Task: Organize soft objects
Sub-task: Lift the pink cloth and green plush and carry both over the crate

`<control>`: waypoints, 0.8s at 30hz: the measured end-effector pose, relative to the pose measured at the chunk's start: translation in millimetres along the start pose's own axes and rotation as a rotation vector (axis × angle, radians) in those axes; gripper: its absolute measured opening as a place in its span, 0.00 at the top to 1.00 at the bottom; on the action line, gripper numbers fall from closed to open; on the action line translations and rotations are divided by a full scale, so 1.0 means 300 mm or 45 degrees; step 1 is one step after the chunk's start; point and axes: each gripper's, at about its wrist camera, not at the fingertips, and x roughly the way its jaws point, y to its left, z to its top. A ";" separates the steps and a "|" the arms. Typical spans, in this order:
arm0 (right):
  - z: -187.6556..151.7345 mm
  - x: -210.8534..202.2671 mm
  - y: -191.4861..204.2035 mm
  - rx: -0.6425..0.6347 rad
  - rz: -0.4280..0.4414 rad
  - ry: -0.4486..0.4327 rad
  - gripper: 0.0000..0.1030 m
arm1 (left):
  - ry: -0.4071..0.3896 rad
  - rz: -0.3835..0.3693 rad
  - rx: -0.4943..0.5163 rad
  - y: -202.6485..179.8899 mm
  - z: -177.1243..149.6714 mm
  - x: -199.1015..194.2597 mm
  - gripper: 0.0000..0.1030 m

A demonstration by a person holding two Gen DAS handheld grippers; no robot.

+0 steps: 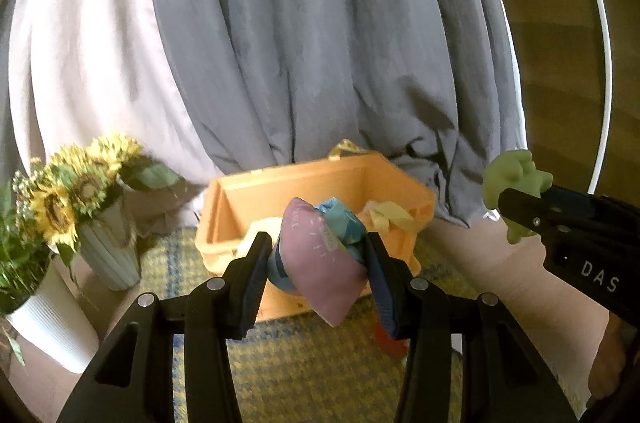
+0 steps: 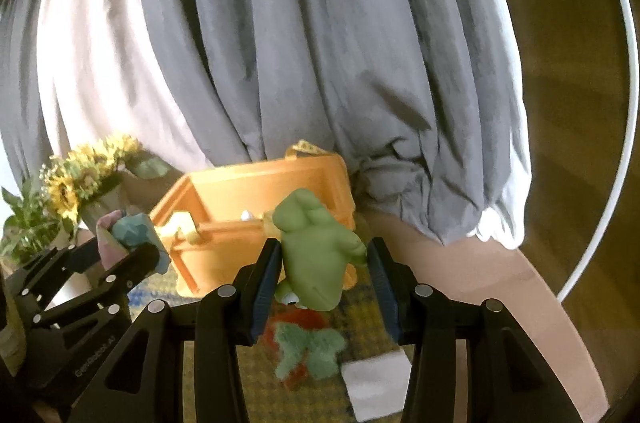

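Observation:
My left gripper (image 1: 316,255) is shut on a pink and blue soft pouch (image 1: 320,259) and holds it above the near rim of the orange bin (image 1: 320,179). My right gripper (image 2: 322,263) is shut on a green soft frog toy (image 2: 316,255), held in front of the orange bin (image 2: 260,179). In the left wrist view the frog (image 1: 514,179) and right gripper show at the far right. In the right wrist view the pouch (image 2: 128,229) and left gripper show at the left. The bin holds pale yellow soft items (image 1: 390,215). A green and red felt toy (image 2: 308,347) lies on the mat below.
Sunflowers in a ribbed vase (image 1: 110,247) and a green plant in a white pot (image 1: 52,323) stand left of the bin. A grey curtain (image 1: 320,43) hangs behind. A yellow-blue woven mat (image 1: 312,375) covers the round table. A white pad (image 2: 376,387) lies near the felt toy.

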 end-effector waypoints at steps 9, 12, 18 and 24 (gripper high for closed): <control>0.071 0.006 0.038 -0.019 0.046 -0.095 0.56 | -0.080 0.060 0.008 0.033 0.068 -0.022 0.55; 0.091 0.018 0.047 -0.027 0.056 -0.116 0.56 | -0.095 0.076 -0.001 0.047 0.086 -0.015 0.55; 0.141 0.051 0.071 -0.047 0.088 -0.159 0.56 | -0.123 0.093 -0.031 0.083 0.132 0.012 0.55; 0.194 0.096 0.102 -0.066 0.120 -0.197 0.56 | -0.153 0.130 -0.030 0.114 0.179 0.049 0.55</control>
